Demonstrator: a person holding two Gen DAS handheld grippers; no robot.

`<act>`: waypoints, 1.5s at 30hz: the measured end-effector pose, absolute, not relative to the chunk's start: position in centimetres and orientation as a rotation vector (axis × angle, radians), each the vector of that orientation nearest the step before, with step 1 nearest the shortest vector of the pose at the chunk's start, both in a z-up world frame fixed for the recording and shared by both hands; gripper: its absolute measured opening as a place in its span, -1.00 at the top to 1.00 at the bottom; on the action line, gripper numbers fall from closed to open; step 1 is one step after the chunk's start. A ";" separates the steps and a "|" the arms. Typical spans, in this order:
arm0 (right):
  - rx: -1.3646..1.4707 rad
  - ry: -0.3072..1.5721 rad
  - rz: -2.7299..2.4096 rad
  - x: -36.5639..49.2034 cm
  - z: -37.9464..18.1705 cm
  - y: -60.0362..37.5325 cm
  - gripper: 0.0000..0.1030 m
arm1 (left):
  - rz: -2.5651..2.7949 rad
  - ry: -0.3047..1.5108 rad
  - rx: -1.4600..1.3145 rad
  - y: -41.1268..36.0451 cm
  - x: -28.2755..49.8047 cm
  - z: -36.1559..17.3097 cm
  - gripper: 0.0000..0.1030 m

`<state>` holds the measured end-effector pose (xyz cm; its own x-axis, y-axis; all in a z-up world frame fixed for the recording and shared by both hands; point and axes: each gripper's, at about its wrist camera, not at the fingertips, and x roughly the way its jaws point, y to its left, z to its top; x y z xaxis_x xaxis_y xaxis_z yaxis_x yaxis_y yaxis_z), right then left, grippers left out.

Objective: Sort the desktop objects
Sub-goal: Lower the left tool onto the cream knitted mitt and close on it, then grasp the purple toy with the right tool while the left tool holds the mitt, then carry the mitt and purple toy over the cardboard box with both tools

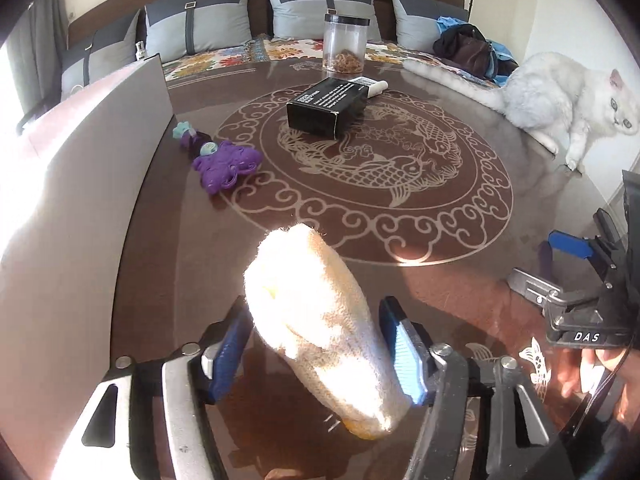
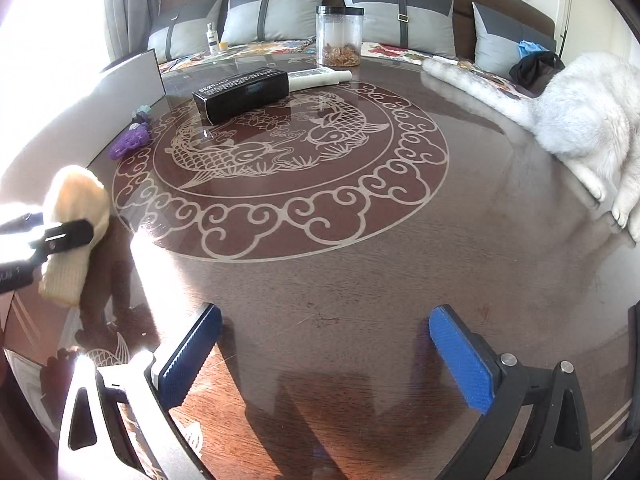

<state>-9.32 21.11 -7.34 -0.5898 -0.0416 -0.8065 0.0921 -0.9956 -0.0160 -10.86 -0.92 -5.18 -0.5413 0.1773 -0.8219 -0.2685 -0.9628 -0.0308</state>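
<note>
The left tool [image 1: 316, 356] pinches a cream rolled cloth [image 1: 320, 328] between its blue pads [image 1: 404, 356] at the bottom centre of the left wrist view, lifted over the counter [image 1: 440, 264]. The right tool [image 2: 326, 354] stands spread and empty at the bottom of the right wrist view.

The step in hand looks like carrying the cloth to its sorting place; the next move calls for a clear spot to lower it and spread the pads. A white board [image 1: 80, 184] stands along the left edge. Beyond lie a purple toy [image 1: 228, 164], a black box [image 1: 328, 106] at centre, a white tube [image 1: 372, 87] touching it and a clear jar [image 1: 345, 42]. A white cat [image 1: 560, 100] sits at the upper right counter edge and could wander into the path.
</note>
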 end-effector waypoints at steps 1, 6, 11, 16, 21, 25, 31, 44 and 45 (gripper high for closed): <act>1.385 0.086 -2.735 -9.3 -7.3 21.1 -1.00 | 2.564 0.157 -1.339 -1.0 -10.8 -5.3 -0.67; 1.386 0.088 -2.738 -9.2 -7.3 21.1 -1.00 | 2.565 0.149 -1.390 -1.7 -11.5 -7.0 -0.71; 1.387 0.088 -2.740 -9.1 -7.3 21.1 -1.00 | 2.616 0.149 -1.321 -2.5 -10.6 -6.9 -0.38; 1.372 0.118 -2.639 -11.3 -6.2 18.2 -1.00 | 2.605 0.158 -1.280 -3.0 -9.9 -6.8 -0.25; 1.303 0.077 -2.425 -19.6 -3.6 8.5 -0.99 | 2.585 0.171 -1.278 -3.0 -10.0 -6.8 -0.26; 1.283 0.210 -2.332 -26.3 -3.2 0.6 -0.77 | 2.579 0.161 -1.289 -3.8 -10.1 -6.7 -0.26; 1.319 0.451 -2.162 -30.1 -5.9 -5.4 0.03 | 2.556 0.064 -1.286 -4.9 -10.6 -6.5 -0.25; 1.392 0.428 -2.263 -17.0 -5.7 9.0 0.16 | 2.621 0.048 -1.256 -3.8 -10.8 -6.7 0.10; 1.400 0.418 -2.278 -15.8 -5.5 10.2 0.16 | 2.619 0.051 -1.254 -3.9 -10.7 -6.4 0.11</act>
